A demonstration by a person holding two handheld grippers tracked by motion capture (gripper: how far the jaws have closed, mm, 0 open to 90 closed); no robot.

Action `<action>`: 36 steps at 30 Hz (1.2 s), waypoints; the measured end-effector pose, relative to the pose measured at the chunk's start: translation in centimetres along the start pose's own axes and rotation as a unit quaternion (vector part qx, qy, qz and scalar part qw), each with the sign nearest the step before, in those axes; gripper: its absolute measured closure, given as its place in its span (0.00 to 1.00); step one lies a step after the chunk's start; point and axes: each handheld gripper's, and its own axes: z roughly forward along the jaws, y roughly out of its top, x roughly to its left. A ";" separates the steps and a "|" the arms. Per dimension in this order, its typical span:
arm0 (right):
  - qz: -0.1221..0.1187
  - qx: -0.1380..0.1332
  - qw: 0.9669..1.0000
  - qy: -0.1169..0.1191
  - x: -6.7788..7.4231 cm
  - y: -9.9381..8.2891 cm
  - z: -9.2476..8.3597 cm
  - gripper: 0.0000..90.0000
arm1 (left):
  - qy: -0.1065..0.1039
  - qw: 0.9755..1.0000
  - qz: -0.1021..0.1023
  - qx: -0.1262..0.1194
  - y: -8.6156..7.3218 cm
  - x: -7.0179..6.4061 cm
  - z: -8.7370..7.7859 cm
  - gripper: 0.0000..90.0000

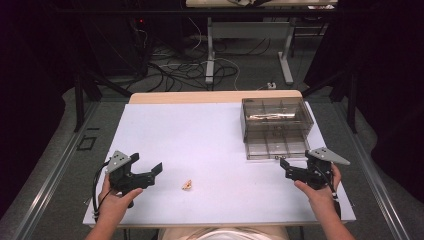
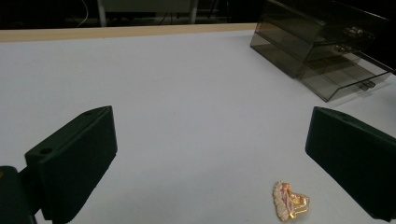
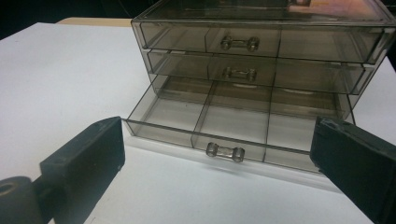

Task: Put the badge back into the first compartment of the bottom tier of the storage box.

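My left claw (image 1: pixel 150 170) spread, empty, near desk (image 1: pixel 210 140) front-left; its view shows gold heart charm (image 2: pixel 290 200) beside one jaw. Right claw (image 1: pixel 287 166) spread at drawer box (image 1: pixel 276 127), far-right; its view shows bottom drawer (image 3: pixel 233 123) pulled out.

Both forearms come in over the near edge of the table. The left hand (image 1: pixel 117 195) grips the left gripper (image 1: pixel 150 170) near the near-left corner, its jaws spread wide and aimed toward the table's middle. The right hand (image 1: pixel 317 187) holds the right gripper (image 1: pixel 286 167) near the right edge (grey plate on top), jaws likewise parted and empty, pointing left and away from the person.
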 end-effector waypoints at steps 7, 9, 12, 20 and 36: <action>-0.015 0.001 1.000 0.002 0.7 0.0 0.0 0.09 | -0.001 1.000 -0.002 0.002 -0.1 -0.1 -0.1 0.03; -0.020 0.003 1.000 0.007 1.0 0.1 0.0 0.12 | -0.001 1.000 -0.002 0.002 -0.1 -0.1 -0.1 0.03; -0.029 0.000 1.000 0.011 1.4 0.1 0.0 0.16 | 0.000 1.000 -0.004 0.000 -0.1 0.0 -0.1 0.03; -0.041 -0.005 0.997 0.060 3.2 0.8 0.0 0.29 | 0.007 1.000 -0.006 -0.001 -0.2 0.0 -0.3 0.03; -0.024 0.008 0.992 0.127 7.5 2.2 0.9 0.36 | 0.011 1.000 -0.007 0.003 -0.3 -0.2 -0.3 0.04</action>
